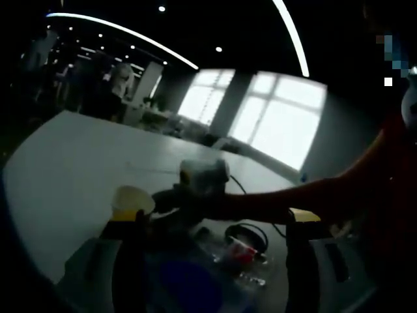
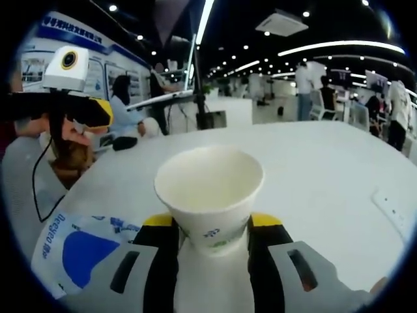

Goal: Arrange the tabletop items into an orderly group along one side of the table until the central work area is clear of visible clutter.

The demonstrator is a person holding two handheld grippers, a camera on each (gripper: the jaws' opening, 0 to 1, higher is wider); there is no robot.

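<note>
**Right tongs clamped on paper cup over white table**

Left gripper view: dim, backlit. One white table (image 1: 71,163) ran toward two bright windows (image 1: 280,117); ceiling light strips above, people standing far left. The left gripper (image 1: 208,228) had its jaws spread wide, nothing between them. The right gripper (image 1: 195,186) reached in from the right, with one paper cup (image 1: 132,201) at its tip. On the table lay one blue-printed plastic bag (image 1: 189,280) and one black cable (image 1: 247,235) beside a small red item, too blurred to name.

Right gripper view: bright open office, several people at the back. The cup sat upright, pinched at its base between the right jaws. The bag lay at lower left.
</note>
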